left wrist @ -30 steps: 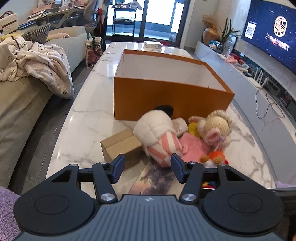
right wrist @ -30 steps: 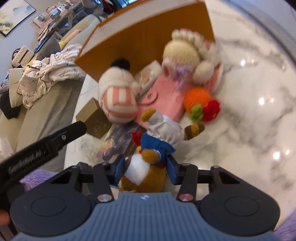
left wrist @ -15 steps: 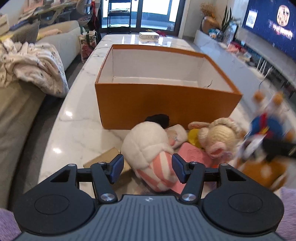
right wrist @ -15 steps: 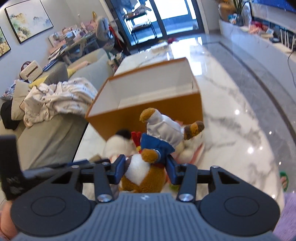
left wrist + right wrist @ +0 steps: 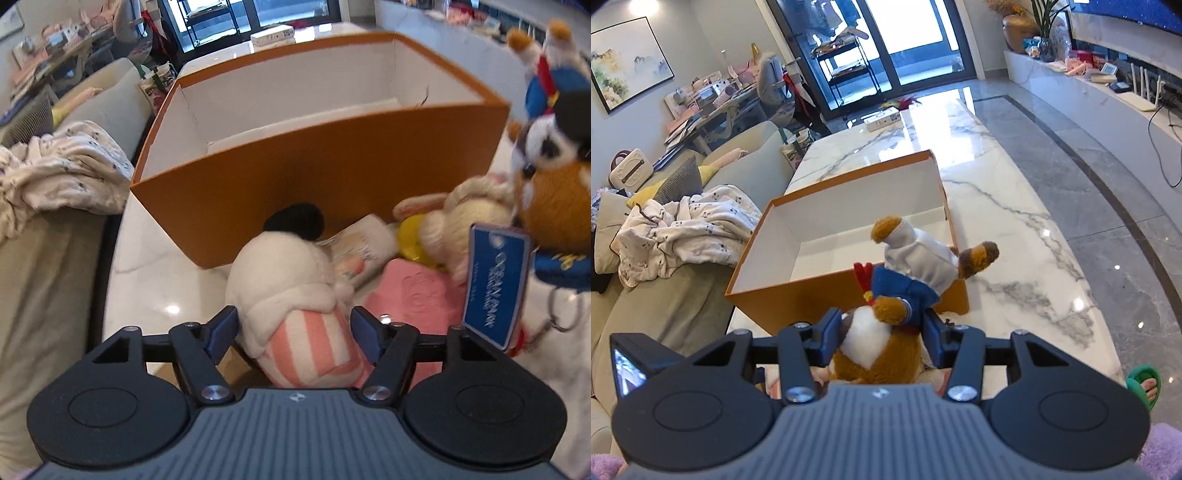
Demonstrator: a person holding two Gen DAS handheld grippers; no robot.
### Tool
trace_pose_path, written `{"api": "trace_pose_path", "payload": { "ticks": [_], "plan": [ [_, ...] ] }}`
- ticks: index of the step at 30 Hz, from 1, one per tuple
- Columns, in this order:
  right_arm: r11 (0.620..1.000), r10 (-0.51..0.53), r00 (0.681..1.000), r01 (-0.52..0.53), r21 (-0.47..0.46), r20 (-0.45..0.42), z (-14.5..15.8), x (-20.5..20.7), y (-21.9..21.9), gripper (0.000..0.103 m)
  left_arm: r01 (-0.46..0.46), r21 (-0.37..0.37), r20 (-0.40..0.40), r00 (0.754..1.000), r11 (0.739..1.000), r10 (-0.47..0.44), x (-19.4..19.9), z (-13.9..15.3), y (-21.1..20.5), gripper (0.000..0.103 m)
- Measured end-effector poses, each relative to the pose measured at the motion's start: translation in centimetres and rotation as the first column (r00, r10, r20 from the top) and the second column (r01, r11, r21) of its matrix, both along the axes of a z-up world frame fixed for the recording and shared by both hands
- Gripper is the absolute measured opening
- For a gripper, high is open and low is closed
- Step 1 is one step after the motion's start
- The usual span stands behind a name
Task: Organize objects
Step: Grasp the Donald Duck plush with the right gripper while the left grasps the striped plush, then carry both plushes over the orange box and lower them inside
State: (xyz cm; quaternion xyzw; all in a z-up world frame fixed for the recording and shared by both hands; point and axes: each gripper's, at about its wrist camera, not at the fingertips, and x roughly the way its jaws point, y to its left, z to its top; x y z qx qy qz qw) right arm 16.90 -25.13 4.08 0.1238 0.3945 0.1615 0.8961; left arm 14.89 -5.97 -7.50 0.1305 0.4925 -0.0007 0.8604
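The orange box is seen to be empty, so nothing has yet been put away and nearly the whole job is judged to remain. A first item is on its way: the brown plush in the blue-and-white sailor suit is clamped between the jaws of the right gripper, lifted clear of the marble table and held just short of the box's near wall, the open box lying straight ahead and below. The left gripper has just been spreading its jaws, and the cream plush with pink-striped body is straddled between them, with no pad seen pressing on it; it is not yet gripped. Ahead and to the right of that gripper, a pink pouch, a cream woolly doll and a small printed packet are left lying against the box's outer wall. The held toy is seen upside-down, feet forward, with a blue tag and keyring dangling from it.
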Motion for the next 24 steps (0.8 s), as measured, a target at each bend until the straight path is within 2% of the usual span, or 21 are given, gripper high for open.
{"api": "trace_pose_path", "payload": {
  "ticks": [3, 6, 8, 11, 13, 16, 18, 22, 24],
  "plan": [
    [1.000, -0.001, 1.000, 0.001, 0.002, -0.014, -0.3, 0.7, 0.0, 0.049, 0.009, 0.060, -0.011, 1.000, 0.998, -0.008, 0.6, -1.1, -0.2, 0.080],
    [1.000, -0.005, 1.000, 0.005, -0.002, -0.022, -0.7, 1.2, 0.0, 0.049, -0.001, 0.034, 0.006, 1.000, 0.999, 0.001, 0.7, -1.0, 0.4, 0.078],
    [1.000, -0.009, 1.000, 0.009, -0.008, -0.028, -1.0, 1.5, 0.1, 0.049, -0.011, -0.020, 0.018, 1.000, 1.000, 0.012, 0.5, -0.5, 1.3, 0.076],
    [1.000, -0.006, 0.999, 0.006, -0.011, -0.034, -1.3, 1.7, 0.6, 0.049, -0.040, -0.154, 0.027, 0.999, 0.987, 0.044, 0.3, 0.7, 3.4, 0.075],
    [1.000, 0.000, 0.999, -0.001, -0.015, -0.035, -1.3, 2.1, 0.9, 0.049, -0.073, -0.242, 0.036, 0.996, 0.968, 0.084, 0.1, 1.5, 4.9, 0.074],
    [0.999, 0.010, 1.000, -0.010, -0.030, -0.025, -0.9, 2.3, 1.5, 0.049, -0.089, -0.335, 0.070, 0.991, 0.938, 0.119, -0.6, 3.4, 6.7, 0.073],
    [0.999, 0.021, 1.000, -0.021, -0.036, -0.009, -0.4, 2.4, 2.1, 0.049, -0.076, -0.395, 0.108, 0.986, 0.915, 0.129, -0.9, 5.1, 7.7, 0.073],
    [0.998, 0.054, 0.998, -0.053, -0.024, 0.029, 1.2, 2.5, 2.7, 0.049, -0.018, -0.530, 0.185, 0.973, 0.848, 0.136, -1.3, 8.6, 9.6, 0.073],
    [0.998, 0.068, 0.997, -0.068, -0.011, 0.043, 2.1, 2.9, 3.1, 0.049, 0.012, -0.549, 0.236, 0.961, 0.836, 0.141, -1.1, 10.0, 10.0, 0.073]
  ]
}}
